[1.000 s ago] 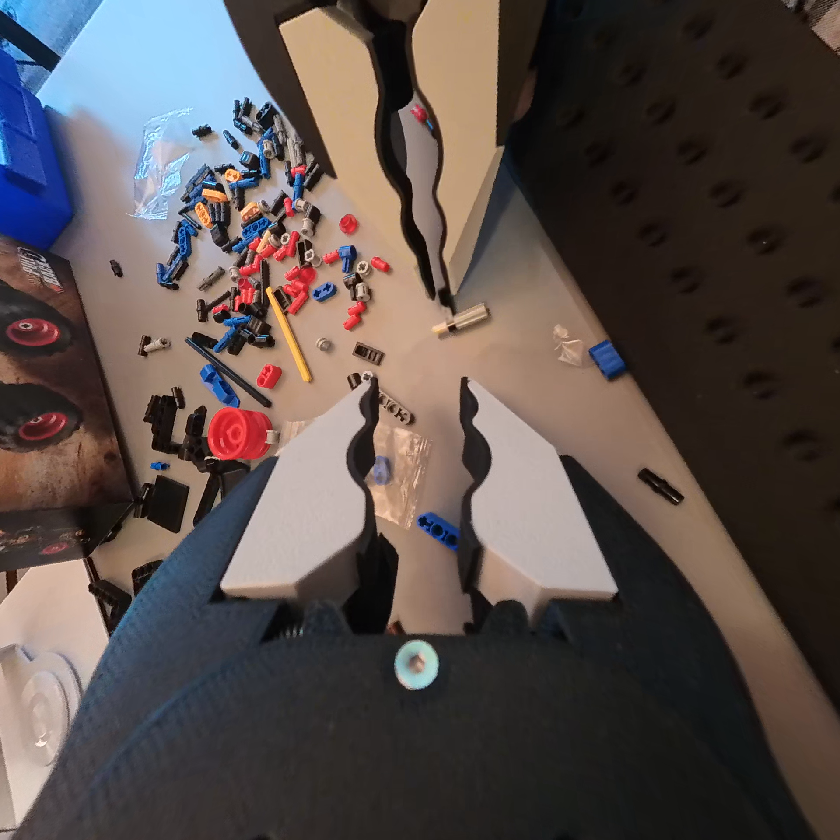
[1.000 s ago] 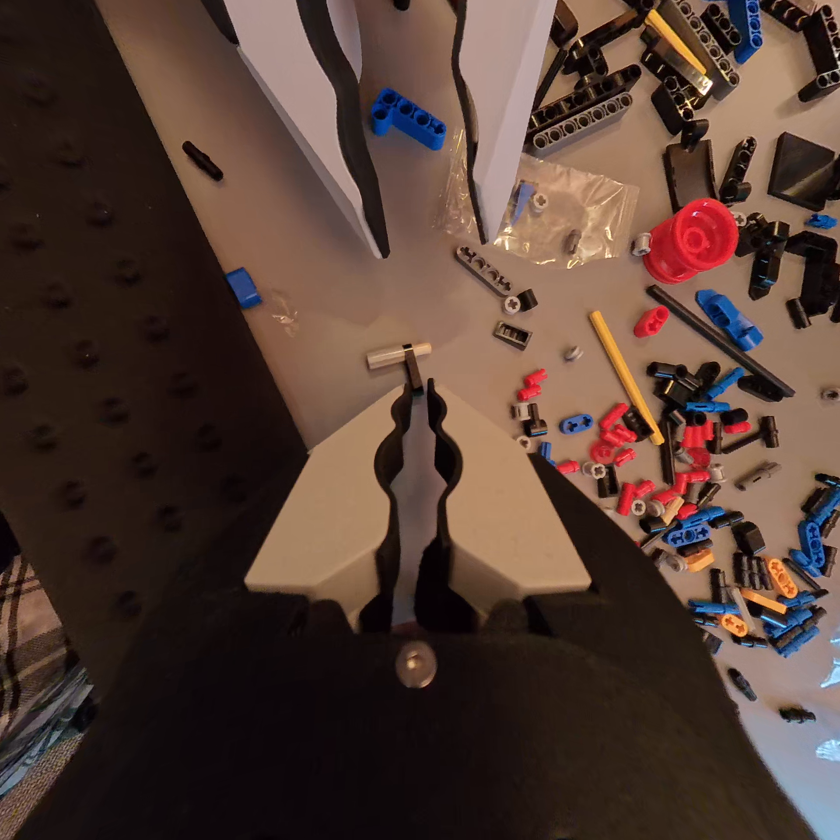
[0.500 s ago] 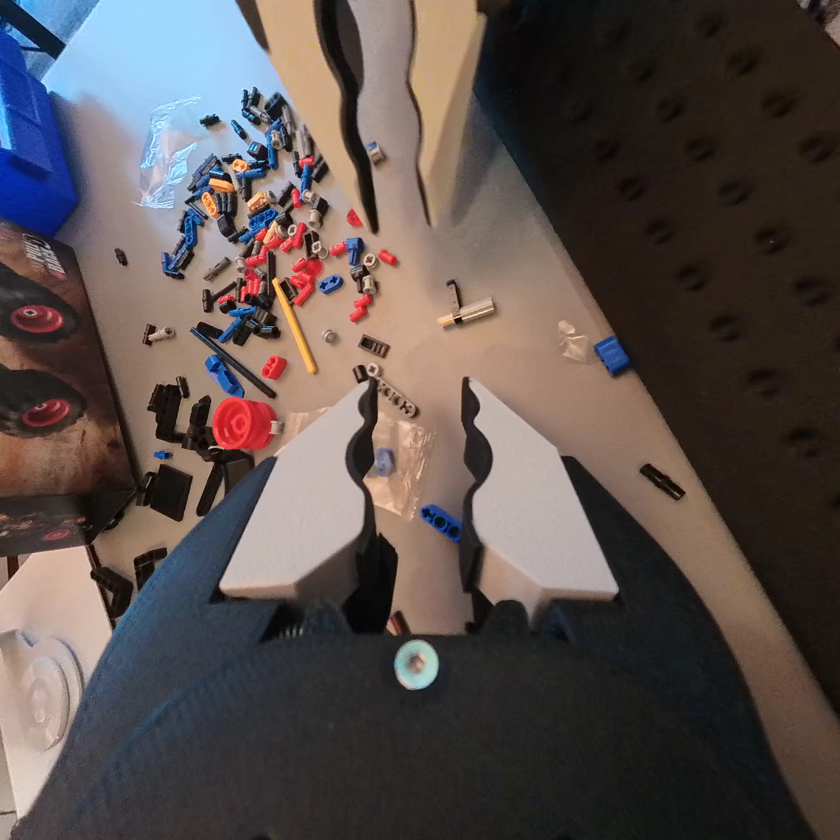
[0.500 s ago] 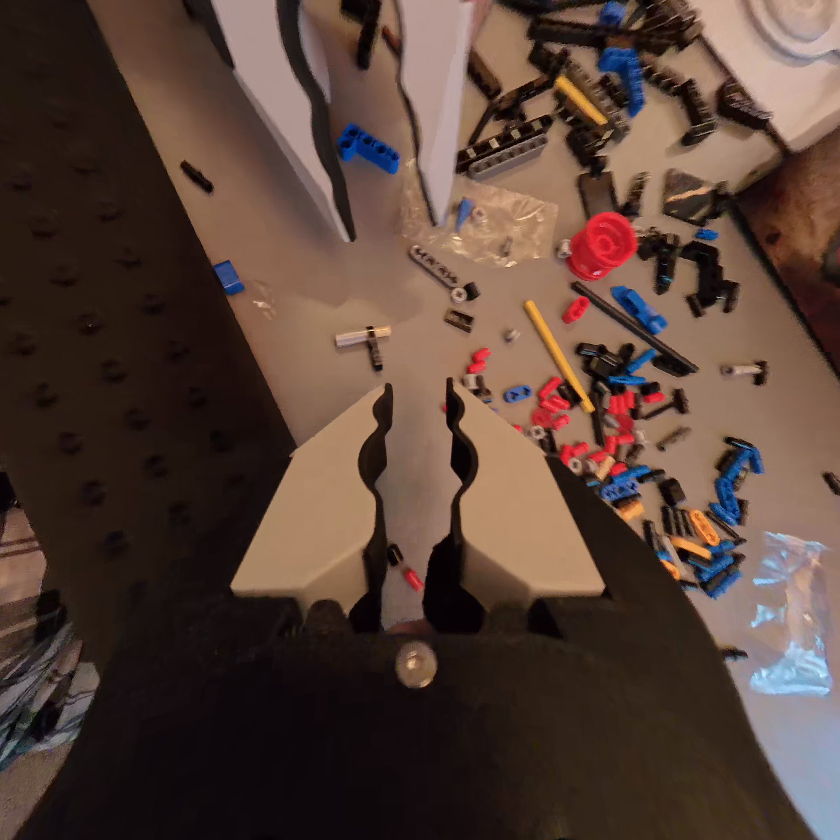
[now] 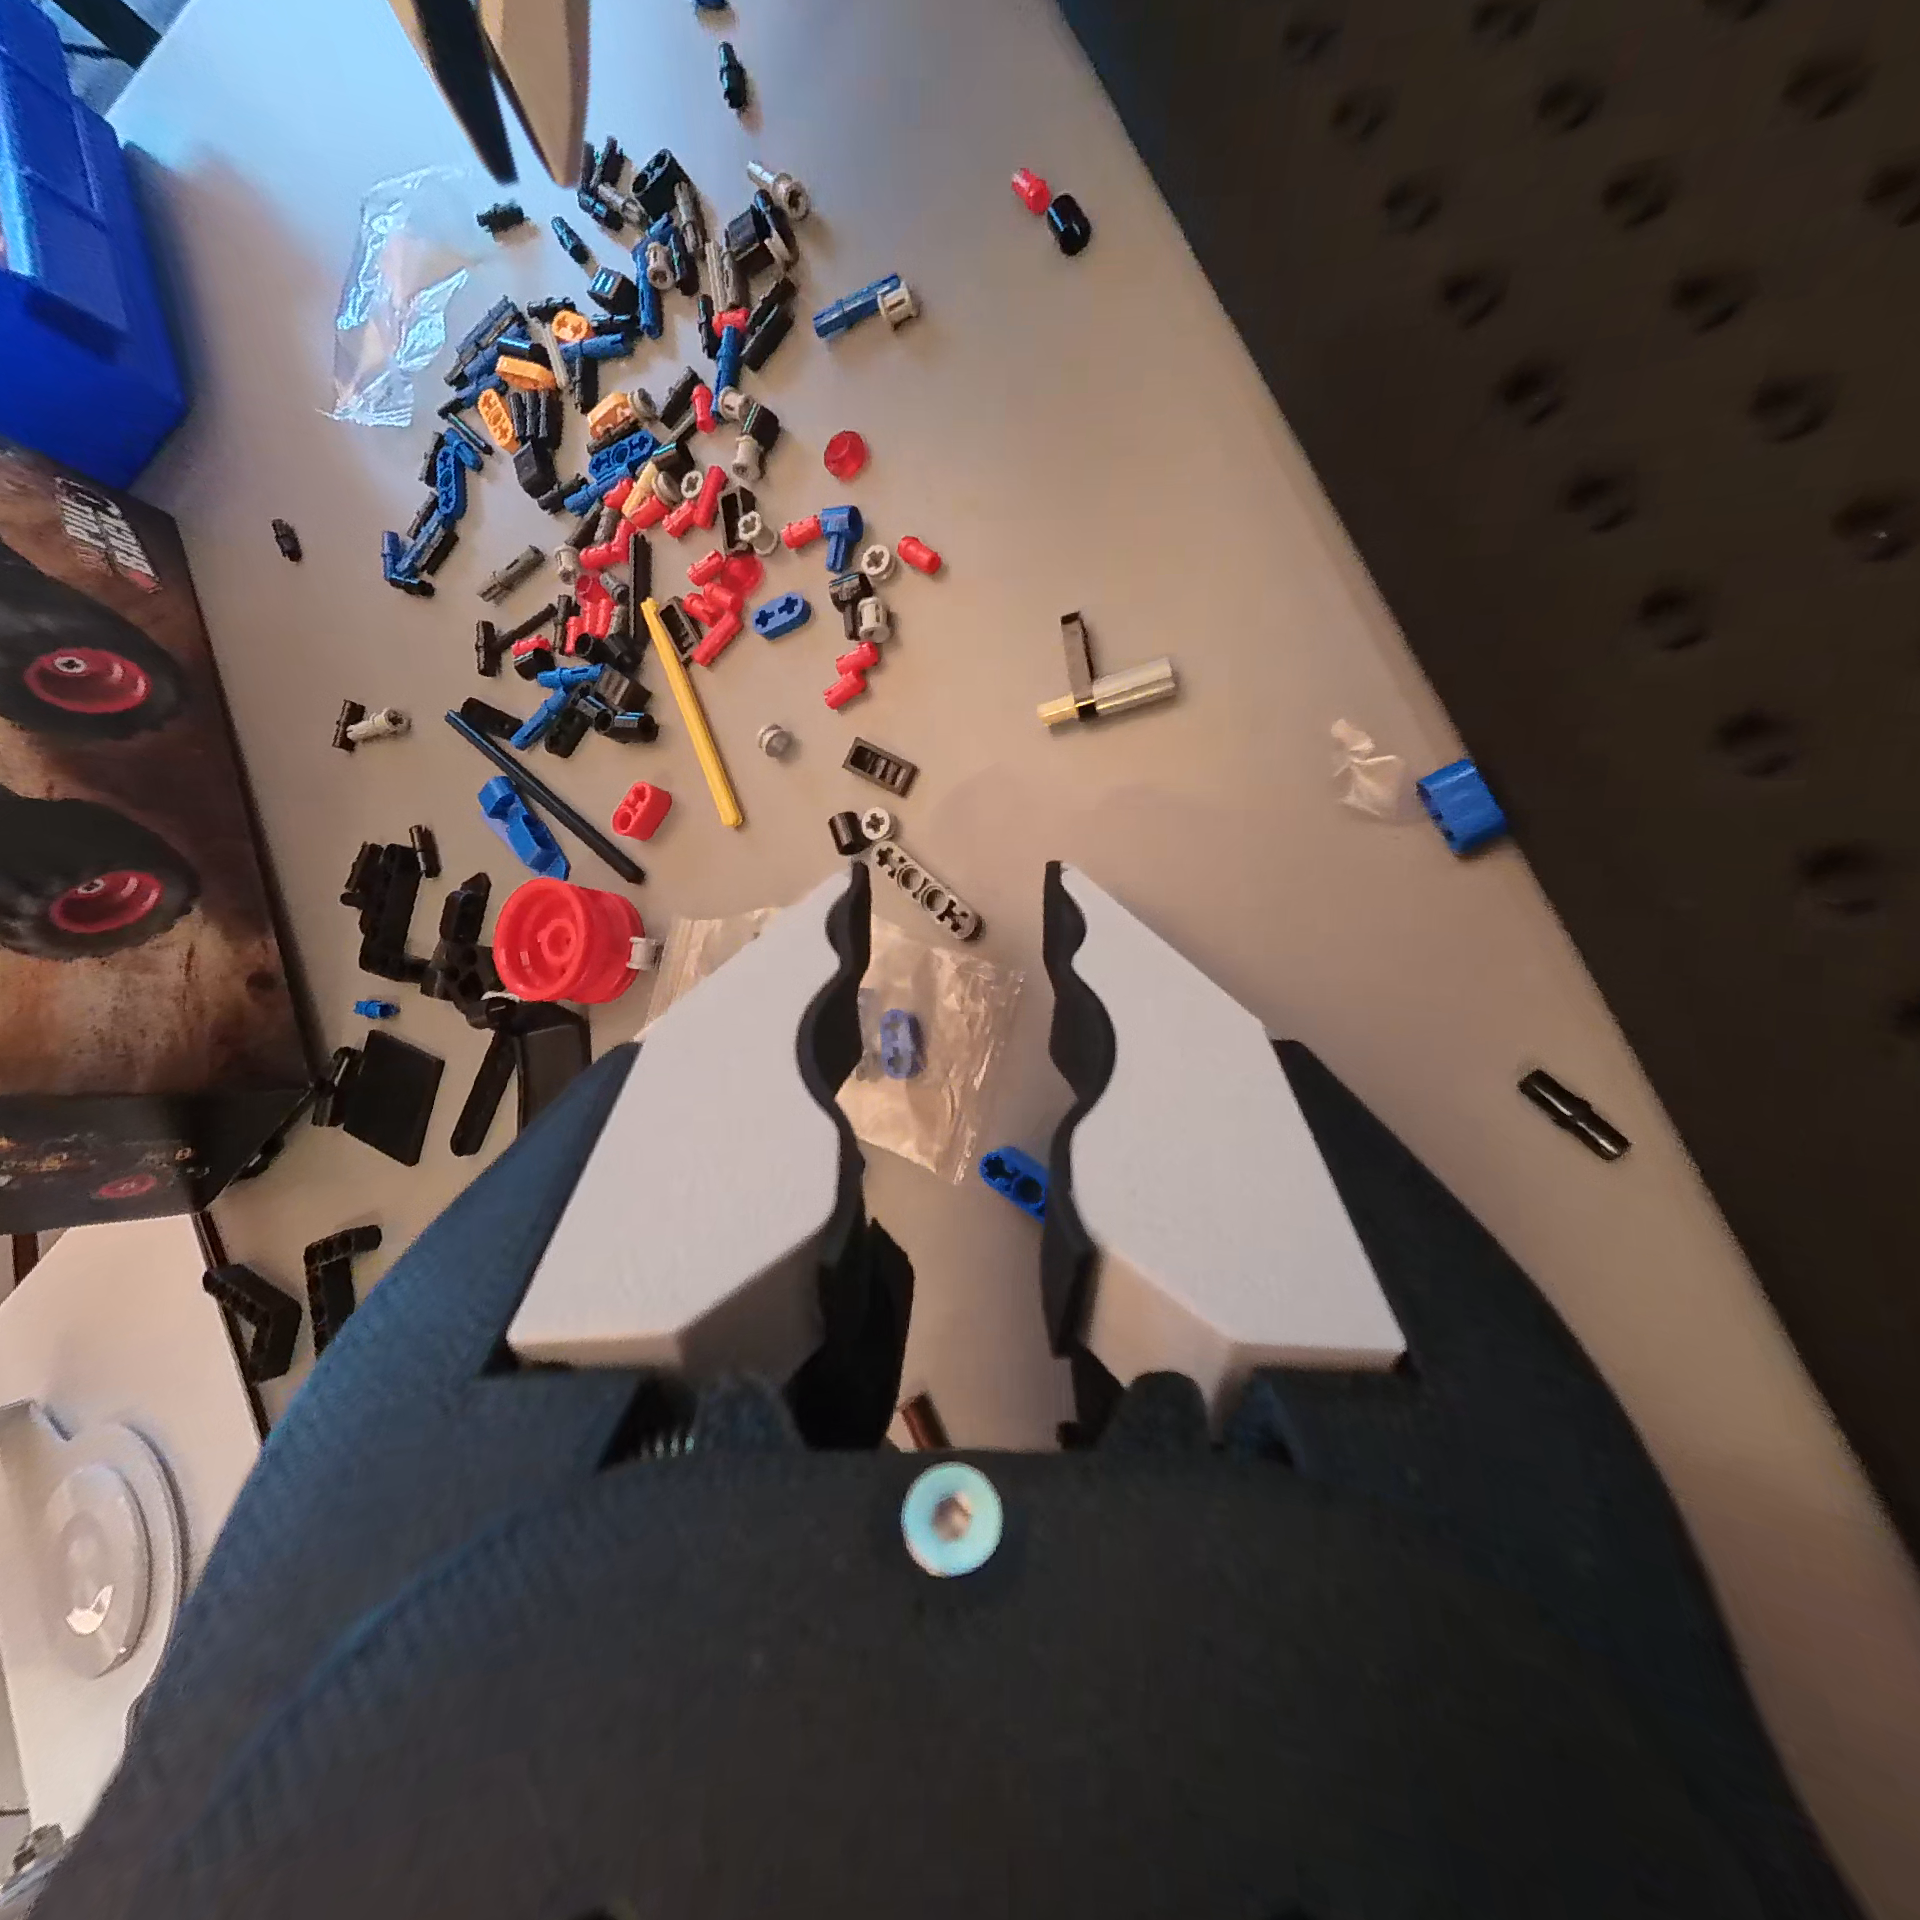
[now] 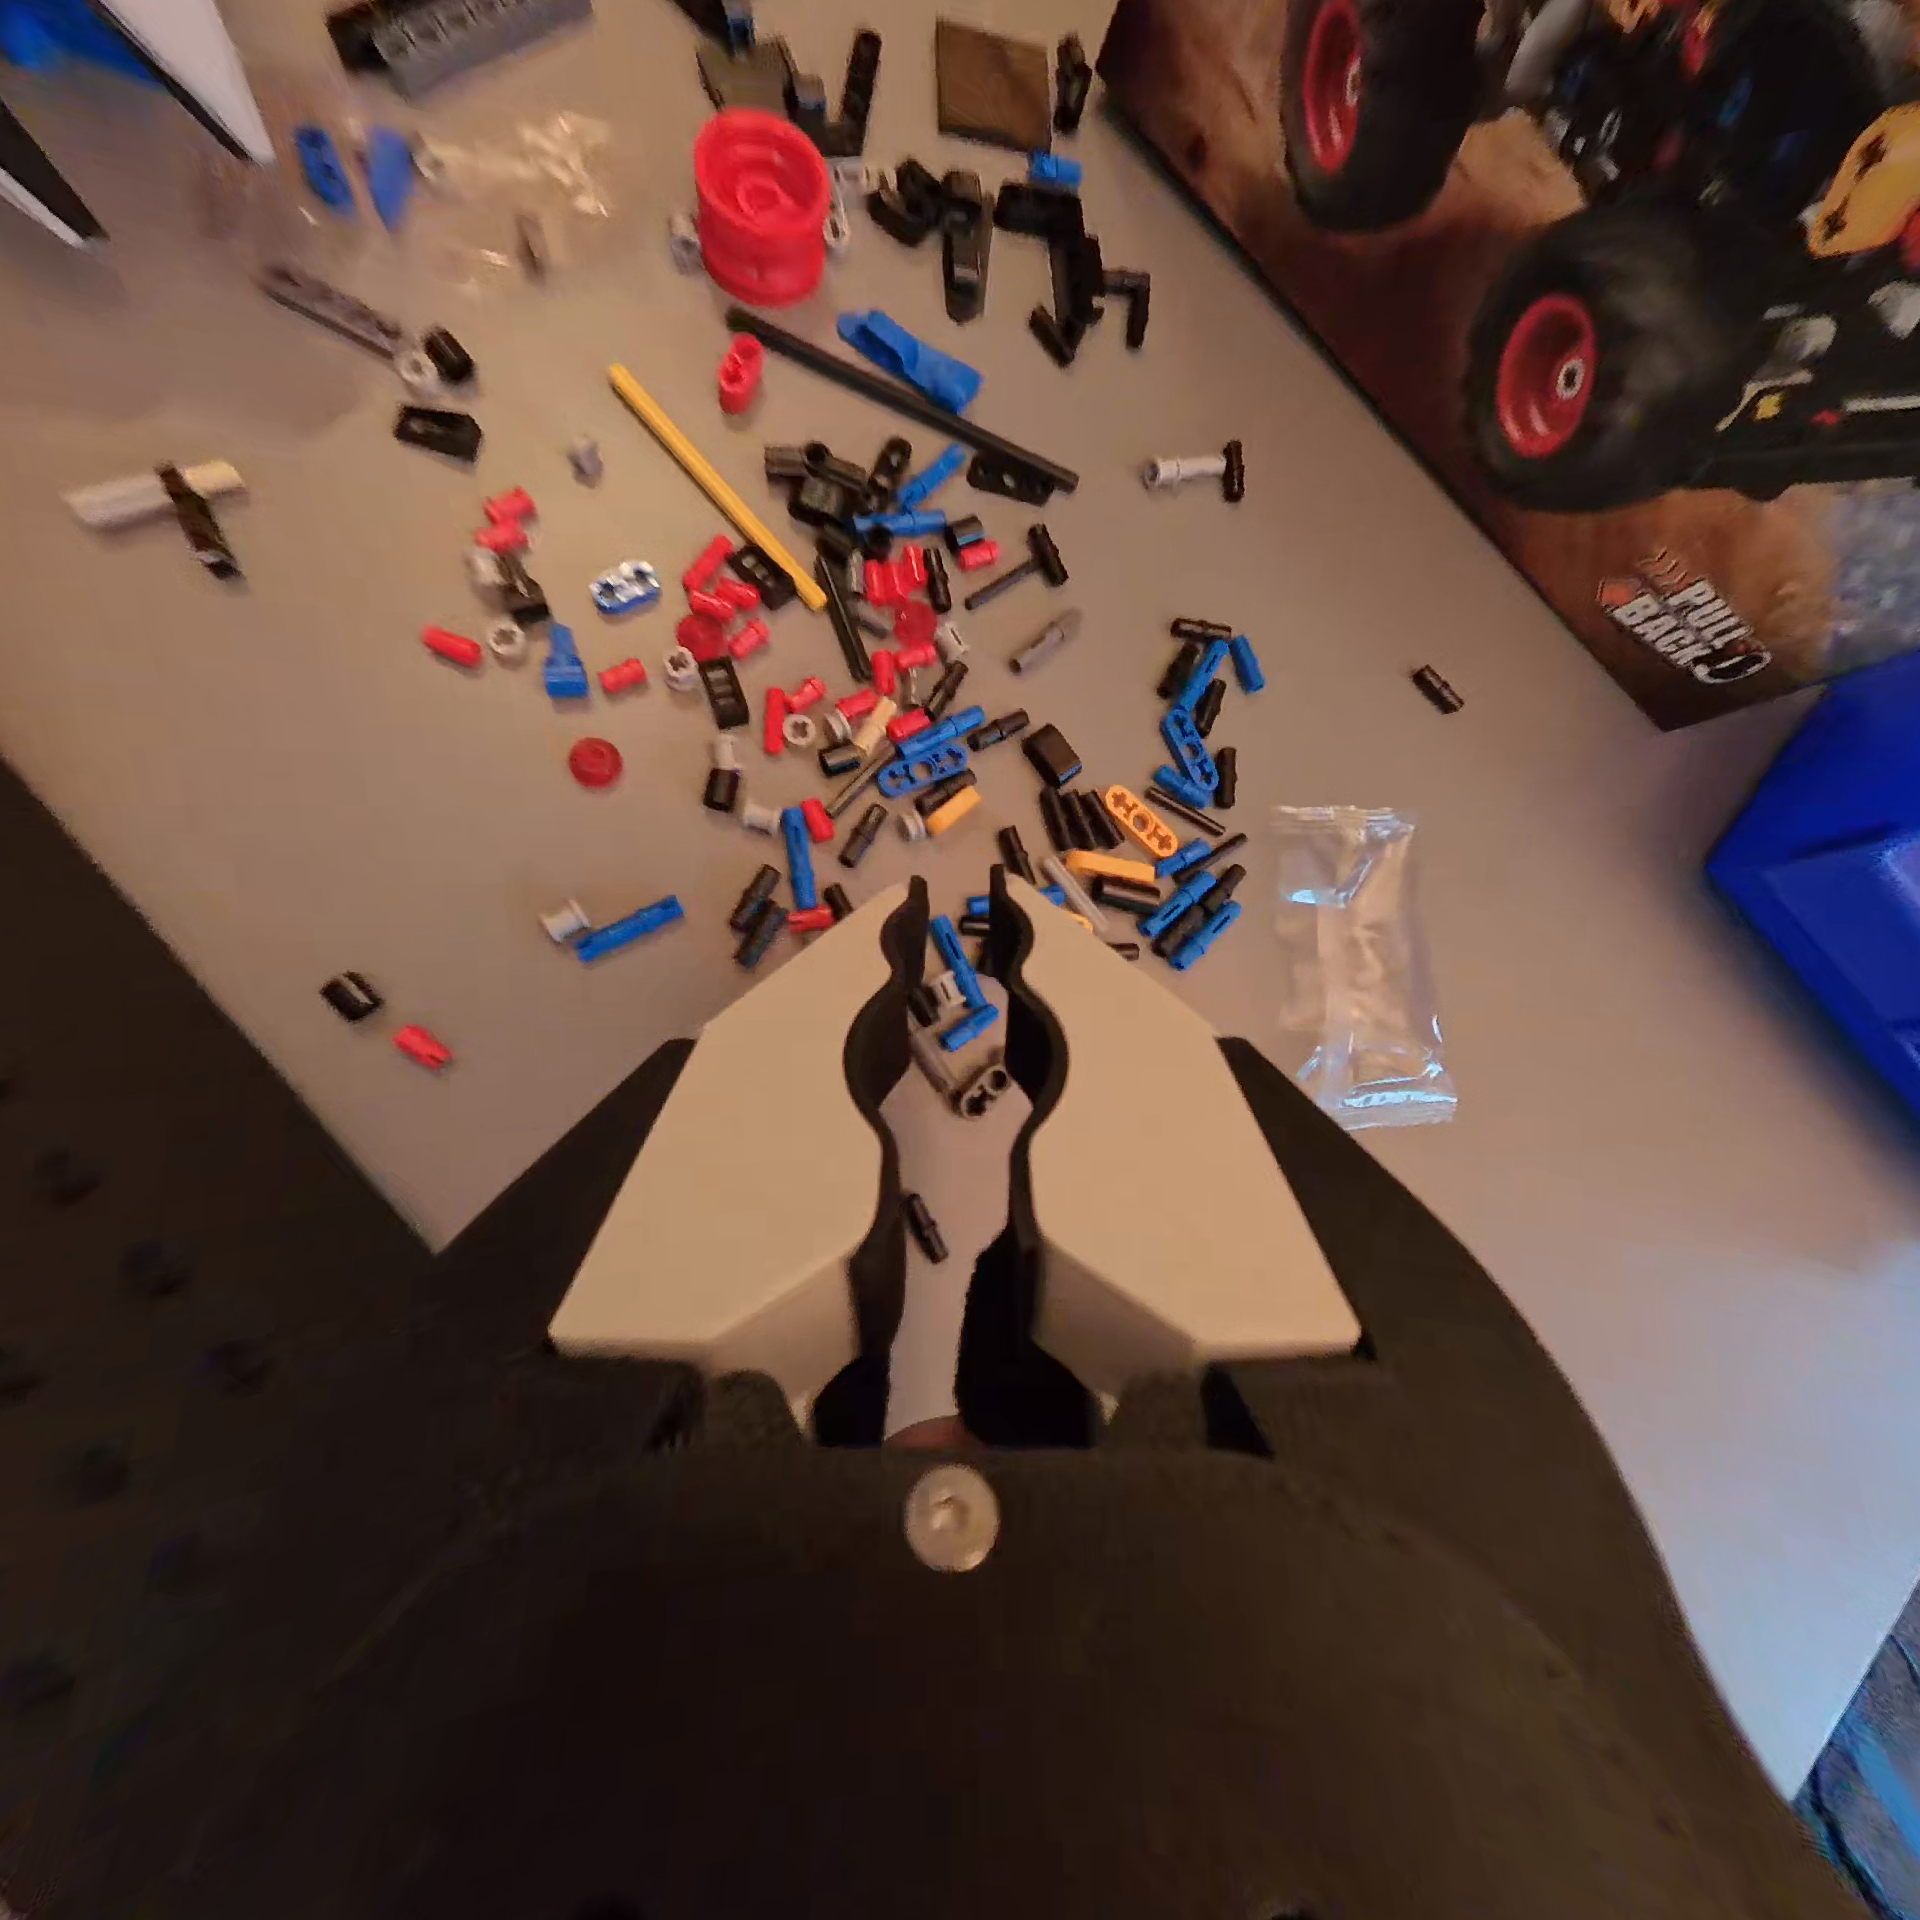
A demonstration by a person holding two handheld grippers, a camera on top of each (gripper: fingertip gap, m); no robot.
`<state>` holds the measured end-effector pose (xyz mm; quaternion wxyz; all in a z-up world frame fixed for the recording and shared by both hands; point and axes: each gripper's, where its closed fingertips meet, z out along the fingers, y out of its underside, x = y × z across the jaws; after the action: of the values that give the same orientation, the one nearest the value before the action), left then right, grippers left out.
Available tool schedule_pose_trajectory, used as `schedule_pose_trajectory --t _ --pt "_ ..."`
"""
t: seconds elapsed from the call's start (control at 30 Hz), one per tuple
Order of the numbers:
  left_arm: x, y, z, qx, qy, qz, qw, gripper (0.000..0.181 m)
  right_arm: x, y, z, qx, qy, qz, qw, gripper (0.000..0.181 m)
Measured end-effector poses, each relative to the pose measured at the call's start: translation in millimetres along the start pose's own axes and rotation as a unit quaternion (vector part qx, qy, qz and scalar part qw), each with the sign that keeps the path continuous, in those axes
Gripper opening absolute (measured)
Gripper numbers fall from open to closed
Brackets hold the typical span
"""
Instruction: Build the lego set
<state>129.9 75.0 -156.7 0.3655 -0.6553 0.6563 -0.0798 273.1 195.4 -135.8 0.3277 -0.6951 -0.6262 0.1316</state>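
Right wrist view: right gripper (image 6: 954,894) slightly parted, empty — over scattered pieces (image 6: 883,665); left gripper (image 5: 948,878) open, empty.

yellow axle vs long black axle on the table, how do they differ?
The yellow axle is shorter than the black axle. Yellow lies clear on bare table along most of its length; black has a blue piece against it. Both lie flat, unheld, roughly parallel, beside the red wheel.

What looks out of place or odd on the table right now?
Mostly an ordinary loose scatter of parts. Oddities: a blue piece sits at the table edge by the dark mat, far from the pile, and a black pin lies alone near that edge. Nothing looks broken.
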Motion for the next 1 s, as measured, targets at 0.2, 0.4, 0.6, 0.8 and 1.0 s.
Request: schedule_pose_trajectory --t 0.2,0.4,0.6,0.8,1.0 --pt "-0.3 2.9 2.2 0.000 0.003 -0.005 1.000 0.031 10.9 14.9 24.2 -0.025 -0.022 -0.014 0.999 0.011" --pt "0.2 4.0 3.0 0.003 0.007 -0.008 1.000 0.031 28.7 19.4 31.6 -0.044 -0.027 -0.026 0.998 0.006" --pt "0.9 3.6 3.9 0.007 0.012 -0.010 1.000 0.031 34.5 24.5 36.5 -0.056 -0.068 -0.051 0.995 0.005" --pt "1.3 4.5 4.8 0.007 0.014 -0.012 1.000 0.031 32.5 27.5 40.2 -0.080 -0.089 -0.070 0.990 0.005" --pt "1.5 4.0 4.8 0.011 0.018 -0.014 1.000 0.031 34.4 27.5 41.1 -0.073 -0.122 -0.054 0.988 0.009"
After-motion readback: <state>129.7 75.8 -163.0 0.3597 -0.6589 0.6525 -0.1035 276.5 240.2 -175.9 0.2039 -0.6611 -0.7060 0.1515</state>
